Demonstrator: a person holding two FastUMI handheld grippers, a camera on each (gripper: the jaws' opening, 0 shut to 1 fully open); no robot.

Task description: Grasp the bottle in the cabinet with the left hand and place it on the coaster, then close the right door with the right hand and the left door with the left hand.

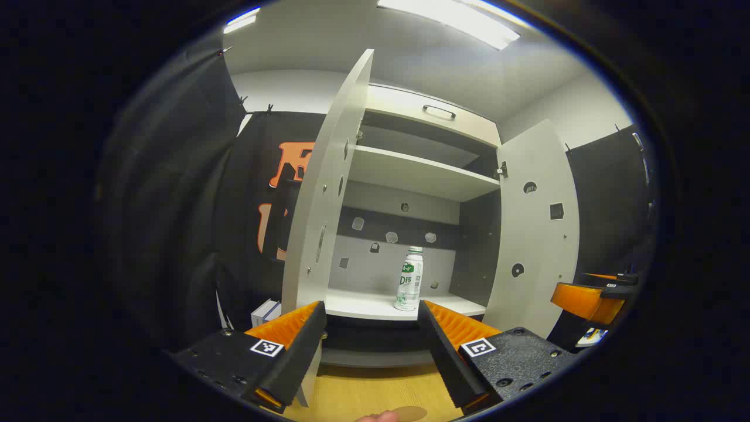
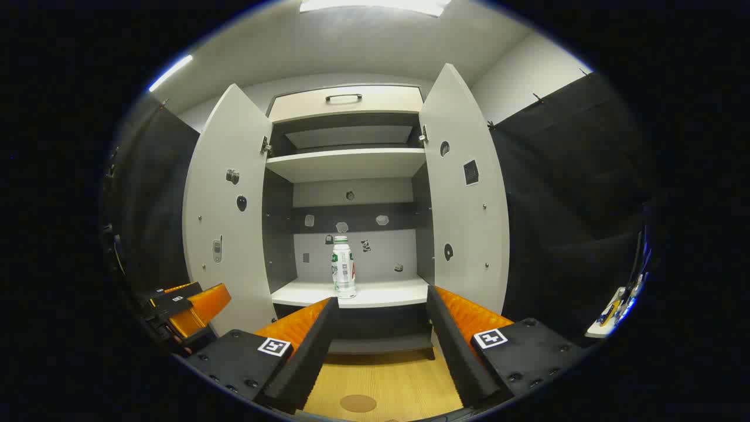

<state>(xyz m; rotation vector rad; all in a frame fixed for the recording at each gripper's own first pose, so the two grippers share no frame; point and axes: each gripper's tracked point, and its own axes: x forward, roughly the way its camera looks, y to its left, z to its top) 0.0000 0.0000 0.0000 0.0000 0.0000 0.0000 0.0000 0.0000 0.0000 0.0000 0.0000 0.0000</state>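
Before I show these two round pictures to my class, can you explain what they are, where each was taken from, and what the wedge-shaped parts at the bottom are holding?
There is no robot here: a person holds a two-finger gripper in each hand, and a small camera rides on each one, looking forward along its fingers. One picture comes from the left gripper, the other from the right gripper. The wedges at the bottom are those fingers. Both grippers are open and hold nothing.

Ahead stands a cabinet with its left door and right door swung open. A bottle stands upright on the lower shelf. In front lies a wooden table with a round coaster on it.
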